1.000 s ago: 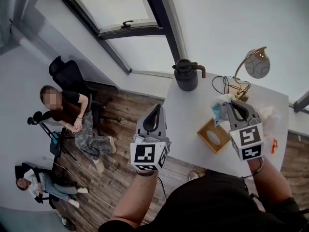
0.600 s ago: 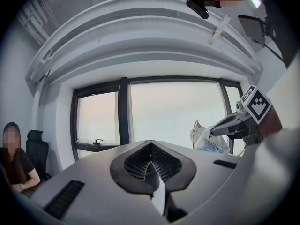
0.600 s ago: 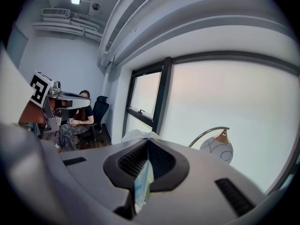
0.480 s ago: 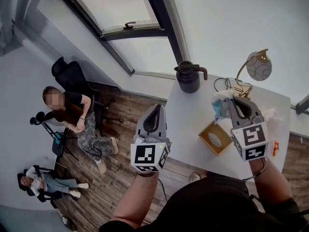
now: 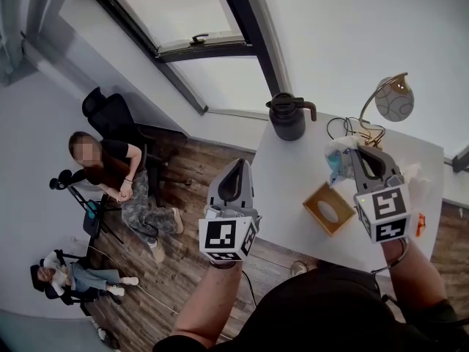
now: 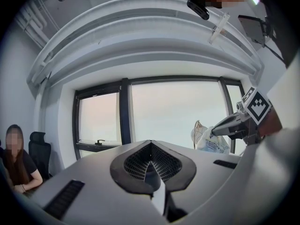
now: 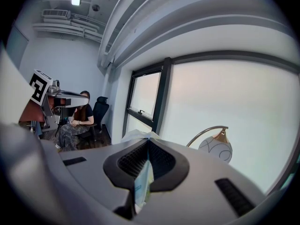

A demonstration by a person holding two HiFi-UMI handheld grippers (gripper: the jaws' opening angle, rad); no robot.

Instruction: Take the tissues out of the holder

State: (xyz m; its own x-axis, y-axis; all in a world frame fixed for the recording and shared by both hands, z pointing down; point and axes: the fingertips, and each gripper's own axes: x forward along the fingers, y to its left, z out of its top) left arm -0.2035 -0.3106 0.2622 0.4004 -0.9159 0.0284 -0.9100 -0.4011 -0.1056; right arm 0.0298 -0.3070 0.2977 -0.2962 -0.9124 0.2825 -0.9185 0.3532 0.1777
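A wooden tissue holder (image 5: 326, 210) with an oval opening lies on the white table (image 5: 286, 189). Just above and behind it, my right gripper (image 5: 350, 152) is shut on a white-and-blue plastic tissue pack (image 5: 337, 161), lifted clear of the holder. In the right gripper view the pack (image 7: 143, 184) is pinched between the jaws, and its white top shows above them. The left gripper view shows the same pack (image 6: 208, 140) hanging from the right gripper (image 6: 220, 130). My left gripper (image 5: 237, 165) is held off the table's left edge over the floor, shut and empty (image 6: 151, 145).
A black jug (image 5: 287, 116) stands at the table's far corner, with a gold arc lamp (image 5: 392, 97) and cables (image 5: 343, 127) to its right. Crumpled white material (image 5: 416, 180) lies at the right edge. A person sits on a chair (image 5: 110, 171) on the wooden floor; another person (image 5: 58, 277) is lower left.
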